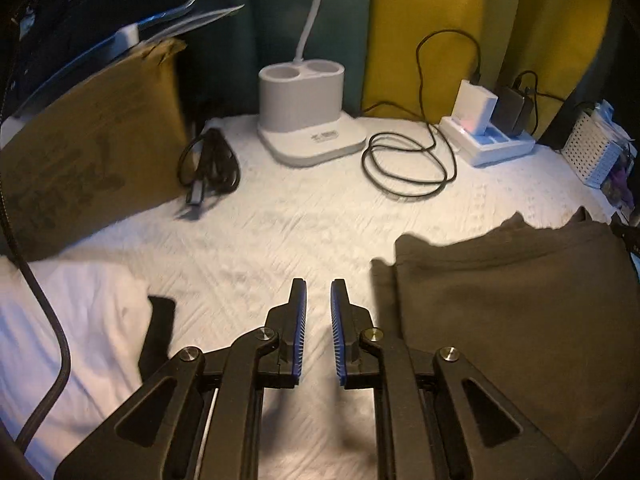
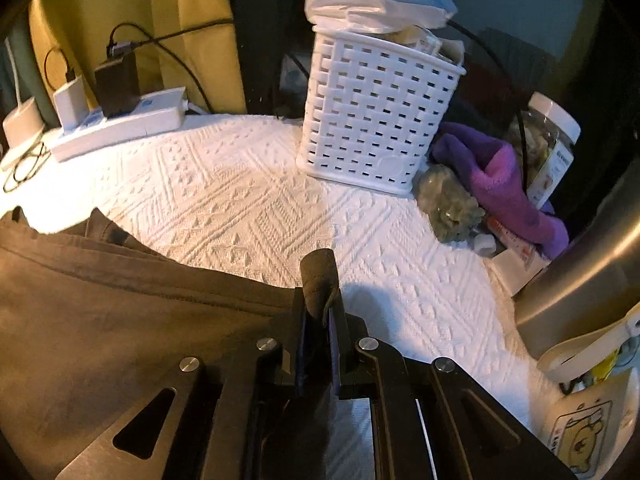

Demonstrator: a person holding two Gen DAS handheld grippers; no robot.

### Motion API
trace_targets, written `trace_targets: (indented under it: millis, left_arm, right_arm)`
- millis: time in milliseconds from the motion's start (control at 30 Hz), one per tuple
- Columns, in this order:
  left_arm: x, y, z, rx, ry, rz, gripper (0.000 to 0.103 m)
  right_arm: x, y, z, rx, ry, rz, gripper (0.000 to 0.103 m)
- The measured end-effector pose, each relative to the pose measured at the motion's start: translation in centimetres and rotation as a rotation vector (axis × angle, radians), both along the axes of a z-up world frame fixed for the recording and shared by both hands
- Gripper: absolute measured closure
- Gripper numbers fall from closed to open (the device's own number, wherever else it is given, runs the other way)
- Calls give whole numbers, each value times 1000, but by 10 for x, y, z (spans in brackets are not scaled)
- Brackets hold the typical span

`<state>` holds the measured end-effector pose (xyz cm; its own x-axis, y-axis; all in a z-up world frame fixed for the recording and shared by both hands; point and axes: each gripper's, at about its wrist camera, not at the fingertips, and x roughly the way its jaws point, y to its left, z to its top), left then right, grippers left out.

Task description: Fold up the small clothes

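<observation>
Left gripper [image 1: 318,292]: jaws a narrow gap apart, nothing between the blue pads; only the white cover shows through the gap.
Right gripper [image 2: 320,300]: jaws nearly closed, with a corner of the brown garment [image 2: 132,304] standing up between them; the cloth touches the pads, but whether they press on it cannot be told.
Brown garment, right wrist view: spread over the cover to the left of the right gripper, a stitched hem running across its upper edge.
Brown garment, left wrist view: lies to the right of the left gripper [image 1: 512,292], apart from its fingers, top edge uneven.
Surface: a table under a white textured cover [image 2: 248,200] with a raised diamond and zigzag pattern; brightly lit in the middle, dimmer at the edges.
Far edge, left wrist view: a white lamp base [image 1: 308,116] with two round wells, a coiled black cable [image 1: 404,164] just beside it, a bundled black cord [image 1: 212,164] to its left.
Left side: a brown cardboard box [image 1: 96,144] leaning at the table edge.
Power strip [image 2: 120,128]: white, at the far edge, with a white and a dark adapter plugged in.
White woven basket [image 2: 376,108]: upright on the cover, stuffed with papers and bags.
Right of basket: a purple cloth [image 2: 500,184], a clear jar with a white lid [image 2: 552,144].
Room: yellow curtain [image 1: 432,24] behind the table, a dark teal one beside it.
</observation>
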<state>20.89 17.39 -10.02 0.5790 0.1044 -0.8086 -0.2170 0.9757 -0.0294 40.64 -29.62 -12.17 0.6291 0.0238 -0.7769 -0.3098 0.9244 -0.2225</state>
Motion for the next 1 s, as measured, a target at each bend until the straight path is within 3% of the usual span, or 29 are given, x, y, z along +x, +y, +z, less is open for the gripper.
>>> trace_targets:
  millis: [33,67,100,133,233,600,633,667,700,733,800,967,1000]
  left_arm:
    - [-3,0,-1,-17,3,-11,90]
    - [-4,-2,-1,-37,2,-23,78]
    - [-6,-4,-2,-60,-1,-38,58]
    - [-6,-8,-3,-79,-5,-51,51]
    - [-5,-22,-5,-80,1,-85,49]
    - [0,-72,-7,81,-27,-188,49]
    - [1,-74,-8,84,-23,-200,50]
    - [3,-75,-10,87,-22,-204,57]
    - [6,-74,-12,84,-16,-201,80]
    - [9,-71,-15,72,-3,-188,89]
    - [11,-63,-14,35,-14,-168,96]
    - [2,-56,0,-7,-49,-154,98]
    - [0,-54,3,-23,-56,-152,98]
  right_arm:
    - [-1,-1,1,-24,-8,-13,74]
    - [-1,-2,1,-39,-15,-28,67]
    - [-2,-6,3,-47,-20,-46,52]
    - [-4,-10,5,-43,-24,-62,42]
    - [-12,-20,10,-27,-21,-65,42]
    - [-49,-38,22,-2,-21,-86,42]
    - [-52,-39,22,2,-18,-86,42]
    - [-56,-41,21,6,-15,-84,42]
    - [-58,-39,19,10,-12,-84,42]
    - [-60,-38,16,15,-9,-84,42]
    - [-63,-38,13,25,-2,-85,42]
    - [-66,-38,-1,38,5,-79,42]
    - [-66,-40,-2,42,1,-87,38]
